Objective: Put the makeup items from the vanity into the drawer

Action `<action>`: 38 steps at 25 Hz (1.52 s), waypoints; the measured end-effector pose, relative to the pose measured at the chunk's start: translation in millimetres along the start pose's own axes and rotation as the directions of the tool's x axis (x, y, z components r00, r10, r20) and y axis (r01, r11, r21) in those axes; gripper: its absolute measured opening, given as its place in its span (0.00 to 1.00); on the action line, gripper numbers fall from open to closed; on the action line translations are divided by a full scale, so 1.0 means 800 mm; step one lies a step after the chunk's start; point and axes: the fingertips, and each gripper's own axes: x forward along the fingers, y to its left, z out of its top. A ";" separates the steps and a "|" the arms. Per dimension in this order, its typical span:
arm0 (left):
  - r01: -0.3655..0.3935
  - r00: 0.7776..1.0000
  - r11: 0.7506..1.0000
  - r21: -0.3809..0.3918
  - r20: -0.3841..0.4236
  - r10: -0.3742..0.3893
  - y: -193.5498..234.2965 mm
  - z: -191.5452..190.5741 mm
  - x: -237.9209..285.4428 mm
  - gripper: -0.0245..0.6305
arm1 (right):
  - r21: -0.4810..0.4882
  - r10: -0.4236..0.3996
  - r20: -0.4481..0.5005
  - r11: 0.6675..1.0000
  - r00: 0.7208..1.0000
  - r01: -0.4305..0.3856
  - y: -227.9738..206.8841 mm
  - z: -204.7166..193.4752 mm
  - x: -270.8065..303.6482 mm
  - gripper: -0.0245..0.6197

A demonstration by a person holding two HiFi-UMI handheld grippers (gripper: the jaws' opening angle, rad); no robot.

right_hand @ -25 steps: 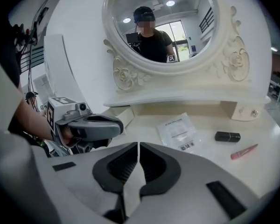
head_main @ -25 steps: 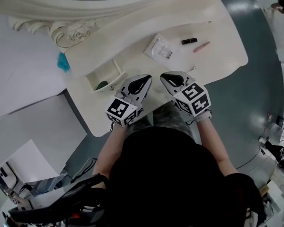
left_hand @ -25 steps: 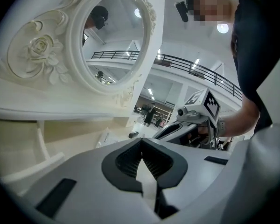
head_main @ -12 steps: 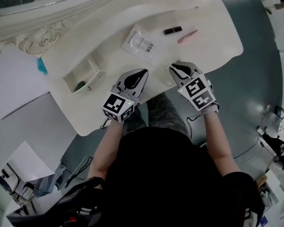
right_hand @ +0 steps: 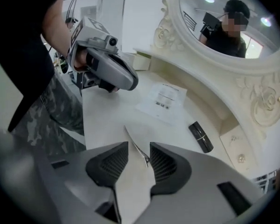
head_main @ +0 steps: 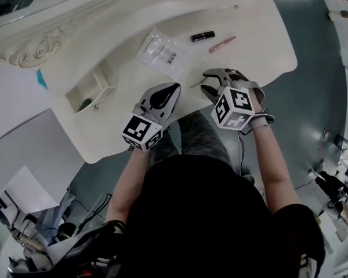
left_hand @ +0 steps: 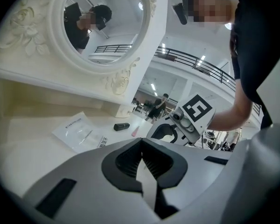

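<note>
The white bench (head_main: 255,33) curves under the carved frame of an oval mirror (left_hand: 102,27). At the bench's left end a small drawer (head_main: 107,77) stands pulled out. One dark green item (head_main: 86,104) lies in it, too small to name, and the rest of its floor is bare.

A flat clear plastic packet (head_main: 160,51) with printed labels lies on the bench top towards the mirror, beyond both tongs. The left tongs (left_hand: 141,143) hover over the front edge of the bench, between the drawer and the right tongs, with the tips closed together and nothing between them. The right tongs (head_main: 205,82) point steeply down at the bench. Their jaws have just been opening and now stand wide.

A black lipstick tube (head_main: 203,36) lies beyond the right tongs, near the packet's right side, and a slim pink tube (head_main: 222,44) lies just to its right. A thin metal hair clip (right_hand: 135,144) lies flat on the bench between the right tongs' two pads, neither of which presses on it.
</note>
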 end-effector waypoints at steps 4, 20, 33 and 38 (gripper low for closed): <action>-0.029 1.000 1.000 0.005 0.000 0.029 -0.001 0.000 -0.001 0.06 | -0.047 0.084 -0.012 0.995 0.996 -0.085 -0.002 -0.006 0.005 0.28; -0.119 0.991 0.993 -0.019 0.066 0.120 0.008 0.013 -0.019 0.06 | -0.067 0.226 -0.032 0.971 0.974 -0.227 0.010 -0.002 0.008 0.10; -0.158 0.983 0.987 -0.022 0.095 0.159 0.024 0.025 -0.058 0.06 | -0.076 0.223 0.012 0.972 0.975 -0.222 0.013 0.050 0.001 0.09; -0.191 0.975 0.981 -0.031 0.112 0.193 0.039 0.027 -0.091 0.06 | -0.113 0.222 0.030 0.970 0.975 -0.217 0.015 0.093 0.004 0.09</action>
